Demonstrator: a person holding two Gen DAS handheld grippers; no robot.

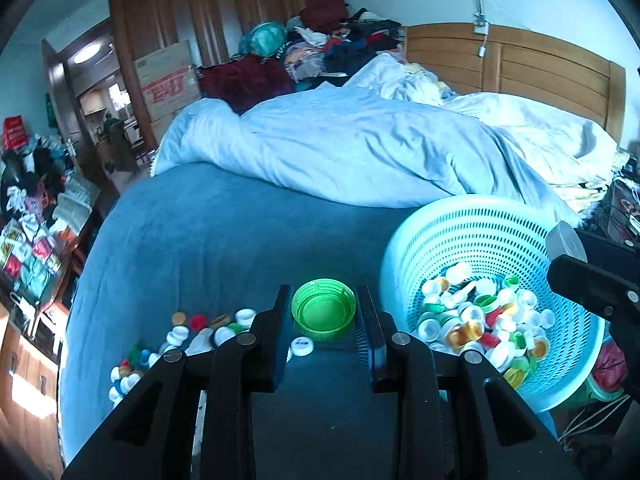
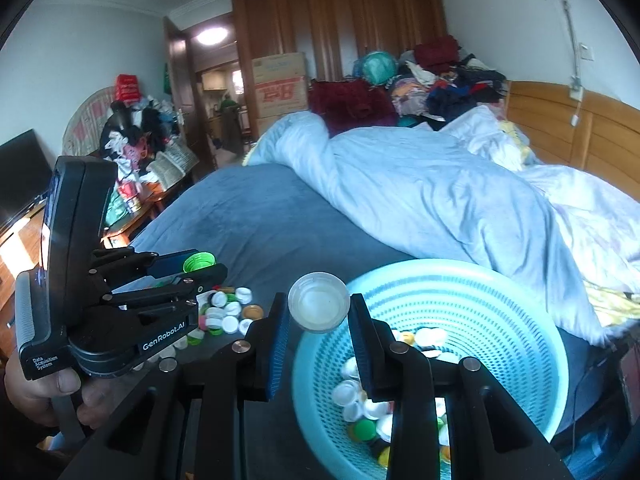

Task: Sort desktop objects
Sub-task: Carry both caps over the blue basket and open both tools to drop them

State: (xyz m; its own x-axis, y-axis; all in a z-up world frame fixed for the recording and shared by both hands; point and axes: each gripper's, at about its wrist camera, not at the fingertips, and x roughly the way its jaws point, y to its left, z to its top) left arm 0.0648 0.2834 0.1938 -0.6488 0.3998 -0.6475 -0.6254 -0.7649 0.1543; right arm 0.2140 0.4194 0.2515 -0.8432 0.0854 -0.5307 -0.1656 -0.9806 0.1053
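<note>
My left gripper (image 1: pixel 324 312) is shut on a green bottle cap (image 1: pixel 323 314), held above the blue bed cover beside a pile of loose caps (image 1: pixel 188 336). My right gripper (image 2: pixel 319 308) is shut on a clear white cap (image 2: pixel 319 307), held over the near rim of the light blue perforated basket (image 2: pixel 500 312). The basket (image 1: pixel 480 232) holds several mixed caps (image 1: pixel 480 320). In the right wrist view the left gripper (image 2: pixel 200 266) with its green cap (image 2: pixel 199 261) sits to the left over the cap pile (image 2: pixel 232 312).
A rumpled pale blue quilt (image 1: pixel 340 148) lies across the bed behind the basket. Piled clothes (image 1: pixel 332 36) and a wooden headboard (image 1: pixel 520 68) are at the back. A cluttered desk (image 1: pixel 28 248) stands left of the bed.
</note>
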